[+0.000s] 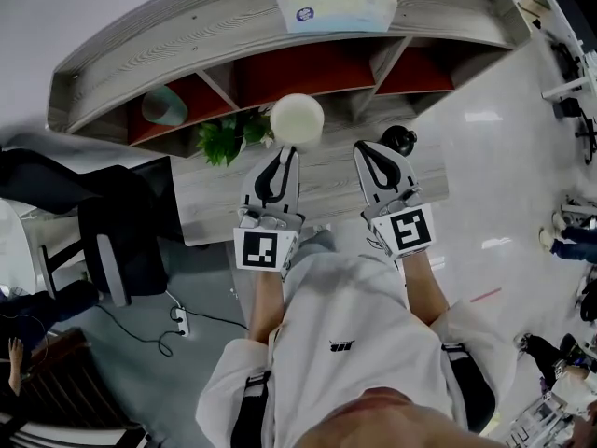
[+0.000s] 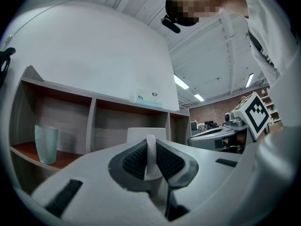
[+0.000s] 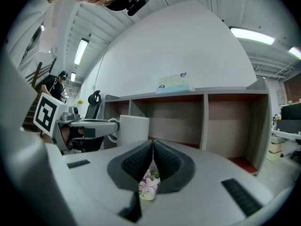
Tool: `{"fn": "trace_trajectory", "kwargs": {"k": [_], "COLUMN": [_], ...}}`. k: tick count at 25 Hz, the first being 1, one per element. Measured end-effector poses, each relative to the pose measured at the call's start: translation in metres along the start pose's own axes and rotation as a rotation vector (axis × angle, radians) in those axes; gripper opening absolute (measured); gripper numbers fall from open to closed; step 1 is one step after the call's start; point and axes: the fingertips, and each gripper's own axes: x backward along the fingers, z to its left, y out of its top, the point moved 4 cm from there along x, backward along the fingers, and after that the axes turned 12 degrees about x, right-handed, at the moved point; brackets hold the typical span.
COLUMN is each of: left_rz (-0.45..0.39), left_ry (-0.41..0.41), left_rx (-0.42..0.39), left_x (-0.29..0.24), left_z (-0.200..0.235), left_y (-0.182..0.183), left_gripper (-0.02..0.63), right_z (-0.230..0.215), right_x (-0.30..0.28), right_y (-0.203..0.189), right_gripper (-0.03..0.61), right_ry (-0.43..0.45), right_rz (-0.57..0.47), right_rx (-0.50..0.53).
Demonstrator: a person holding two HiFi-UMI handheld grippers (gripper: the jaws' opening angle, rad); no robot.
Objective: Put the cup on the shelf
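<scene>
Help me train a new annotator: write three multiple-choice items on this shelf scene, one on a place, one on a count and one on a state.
1. In the shelf, where does the green cup stand?
A. right compartment
B. left compartment
C. middle compartment

2. How many open compartments does the shelf have?
A. two
B. five
C. three

3. The left tongs are:
A. shut on the white cup's handle
B. wide open and empty
C. shut with nothing between them

Answers:
1 B: the head view shows it on the red floor of the leftmost bay.
2 C: two dividers split the shelf into three bays.
3 A: the left gripper view shows the thin white handle pinched between the pads.
</scene>
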Motion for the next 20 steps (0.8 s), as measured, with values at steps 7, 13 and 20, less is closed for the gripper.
{"fn": "trace_trajectory", "kwargs": {"k": [7, 13, 20], "left_rz": [0.007, 0.017, 0.022], "left_ry": [-0.008, -0.011, -0.013], "left_rx": [0.008, 0.012, 0.011], "left_x": [-0.017, -0.03, -0.045], "left_z": [0.012, 0.021, 0.03], "left_y": [-0.004, -0.009, -0.014], "left_gripper": [0.052, 0.052, 0.052], "right_z": [-0.005, -0.011, -0.017], "right_x": [-0.013, -0.022, -0.031], "right_y": [-0.005, -0.009, -0.011], "right_gripper": [0.031, 0.031, 0.031], "right_ry": [-0.003, -0.01, -0.013], "right_rz": [0.018, 0.025, 0.036], "right_rx": [-0.005, -0.009, -0.008]}}
